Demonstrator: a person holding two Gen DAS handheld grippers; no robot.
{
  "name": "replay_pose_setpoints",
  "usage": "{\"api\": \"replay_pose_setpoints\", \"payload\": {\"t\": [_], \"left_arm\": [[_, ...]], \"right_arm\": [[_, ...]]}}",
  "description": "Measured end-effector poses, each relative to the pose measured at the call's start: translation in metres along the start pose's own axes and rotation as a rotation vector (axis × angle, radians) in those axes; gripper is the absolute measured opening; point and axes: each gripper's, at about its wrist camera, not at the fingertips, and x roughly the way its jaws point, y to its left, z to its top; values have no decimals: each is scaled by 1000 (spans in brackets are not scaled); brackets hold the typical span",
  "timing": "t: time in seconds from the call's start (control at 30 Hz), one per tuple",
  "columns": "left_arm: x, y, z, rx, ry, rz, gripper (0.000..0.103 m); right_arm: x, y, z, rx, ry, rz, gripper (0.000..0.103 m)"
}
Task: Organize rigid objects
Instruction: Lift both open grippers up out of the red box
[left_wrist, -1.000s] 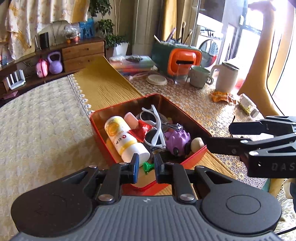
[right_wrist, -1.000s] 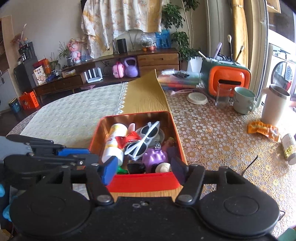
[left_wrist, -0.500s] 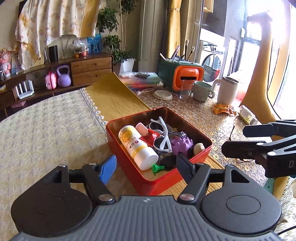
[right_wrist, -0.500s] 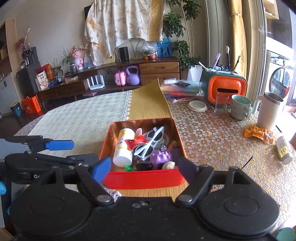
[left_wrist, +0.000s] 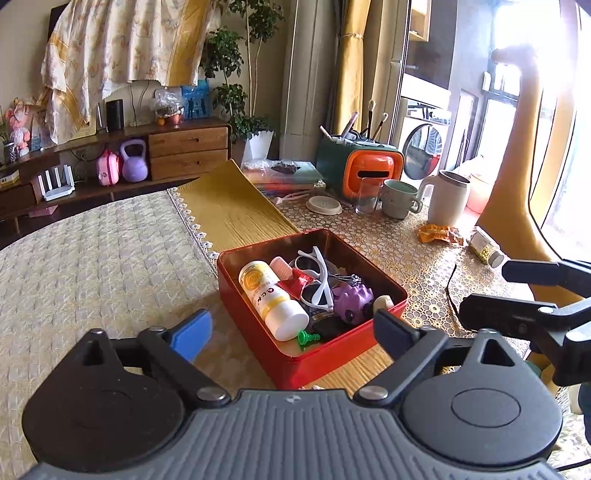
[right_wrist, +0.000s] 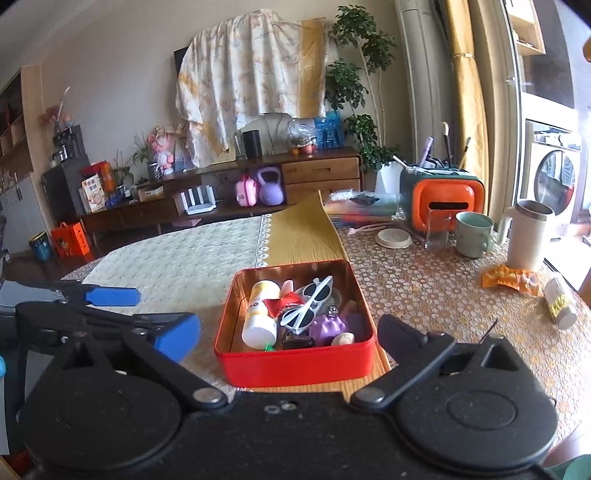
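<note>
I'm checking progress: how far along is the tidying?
Looks nearly done: the bottle, sunglasses and purple toy lie in the red tin. Both the left gripper and right gripper are opening, empty. A jar and wrapper remain outside, possibly not part of it.

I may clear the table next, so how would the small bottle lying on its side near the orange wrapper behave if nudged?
The small bottle is round and lies on its side, so it would probably roll. Its clear wall shows yellow bits, which may shift. The patterned tablecloth might slow it slightly.
</note>
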Motion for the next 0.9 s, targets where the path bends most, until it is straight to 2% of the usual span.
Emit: {"api": "replay_pose_setpoints", "payload": {"t": [0.47,0.7,0.9], "left_arm": [[-12,-7,-4,7,-11,14,102],[-16,-11,-5,39,-35,62,102],[-16,-7,-4,24,-31,45,102]], "right_arm": [[-7,-5,-11,55,2,1,103],[-9,-2,-18,62,10,7,103],[-9,1,-19,62,16,9,103]]}}
